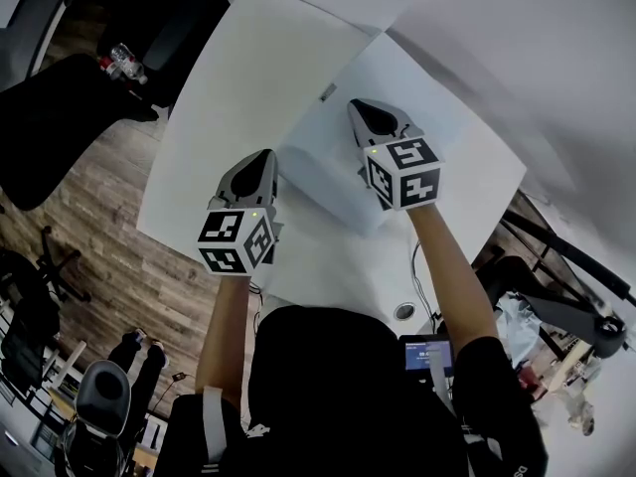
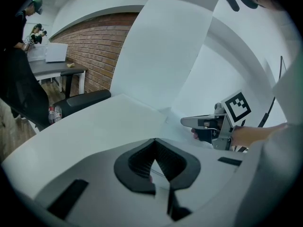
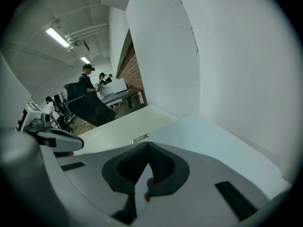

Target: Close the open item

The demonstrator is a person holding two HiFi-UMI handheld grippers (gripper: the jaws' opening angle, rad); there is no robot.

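The open item is a white box (image 1: 333, 172) lying on the white table (image 1: 229, 97), also seen in the right gripper view (image 3: 208, 136). A tall white panel (image 3: 163, 56) stands up from its far side, and a small label (image 3: 140, 138) sits at its left edge. My right gripper (image 1: 364, 109) hovers over the box's flat surface with its jaws shut on nothing (image 3: 147, 157). To the left of the box, my left gripper (image 1: 264, 159) hangs above the table, jaws shut and empty (image 2: 154, 148). The left gripper view shows the right gripper (image 2: 189, 122) from the side.
Left of the table are wood floor (image 1: 89, 217) and black chairs (image 1: 60, 117). A cable hole (image 1: 403, 311) and a small screen (image 1: 427, 351) lie near the table's front edge. A brick wall (image 2: 97, 56), another desk (image 2: 57, 67) and standing people (image 3: 87, 79) are further off.
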